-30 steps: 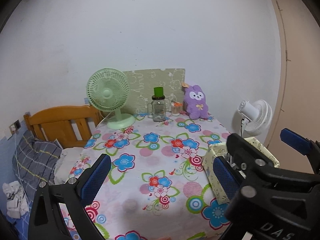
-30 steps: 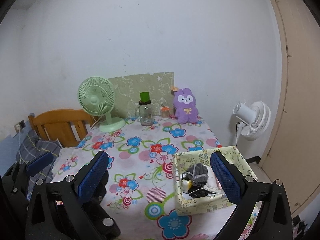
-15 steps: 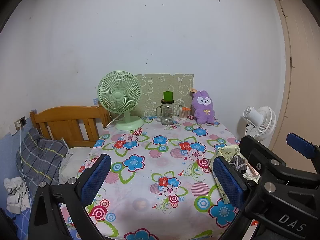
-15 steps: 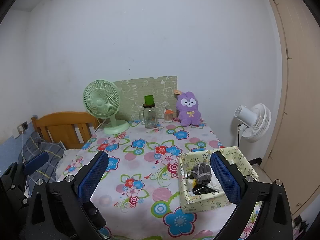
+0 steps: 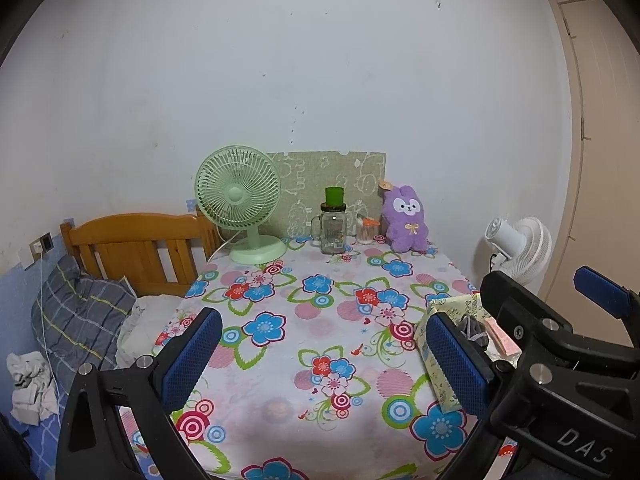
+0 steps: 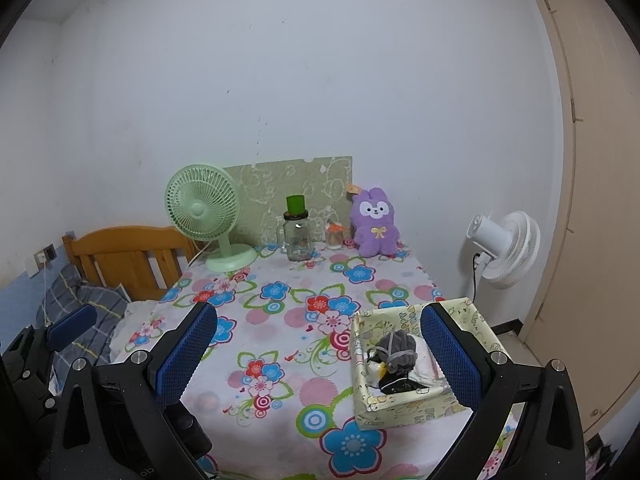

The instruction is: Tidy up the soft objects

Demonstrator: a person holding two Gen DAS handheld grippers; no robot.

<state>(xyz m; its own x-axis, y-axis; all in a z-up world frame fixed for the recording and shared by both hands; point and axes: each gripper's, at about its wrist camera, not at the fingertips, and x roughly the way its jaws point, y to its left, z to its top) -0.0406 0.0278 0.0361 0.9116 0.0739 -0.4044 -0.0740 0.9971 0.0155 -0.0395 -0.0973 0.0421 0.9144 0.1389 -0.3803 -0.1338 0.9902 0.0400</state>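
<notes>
A pale yellow patterned box (image 6: 404, 408) sits at the table's front right corner, with rolled grey and black soft items (image 6: 394, 354) and white cloth inside. The left wrist view shows that box (image 5: 438, 368) partly behind the right tool. A purple plush bunny (image 6: 375, 227) (image 5: 405, 218) sits upright at the back of the table against the wall. My left gripper (image 5: 324, 360) is open above the near edge of the floral tablecloth, holding nothing. My right gripper (image 6: 318, 350) is open too, its right finger in front of the box.
At the back stand a green desk fan (image 5: 240, 204), a glass jar with a green lid (image 5: 333, 224), a small toothpick jar (image 5: 366, 232) and a green board. A white floor fan (image 6: 502, 246) stands right of the table, by a door. A wooden bed with a plaid pillow (image 5: 76, 320) lies left.
Both grippers have drawn back and risen from the table, so the table and box look smaller and farther. Both stay open and empty.
</notes>
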